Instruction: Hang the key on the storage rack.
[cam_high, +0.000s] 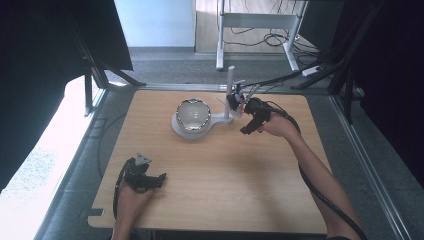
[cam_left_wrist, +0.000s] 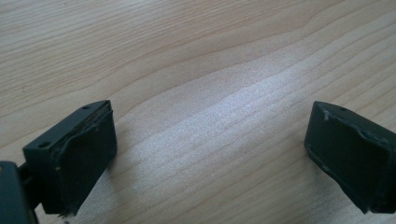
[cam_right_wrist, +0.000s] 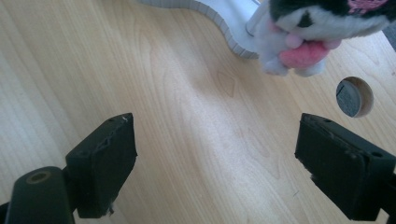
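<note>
The right gripper (cam_high: 239, 105) sits at the far right of the tabletop (cam_high: 225, 185), just beside a small plush toy (cam_right_wrist: 308, 32); its fingers (cam_right_wrist: 102, 163) are spread wide with only bare wood between them, pinching nothing. The toy, black and white with pink parts, hangs or leans against the post (cam_high: 230, 90) of a white stand (cam_high: 220, 119), slightly ahead of the right gripper and apart from its fingers; whether the toy touches the wood cannot be told. The stand's round base carries a shiny bowl (cam_high: 193, 114), near the middle of the far half of the tabletop. A round hole (cam_right_wrist: 355, 97) in the wood lies just beside the toy. The left gripper (cam_high: 161, 178) rests low at the near left, well apart from the stand; its fingers (cam_left_wrist: 79, 154) are likewise spread over bare wood, holding nothing.
</note>
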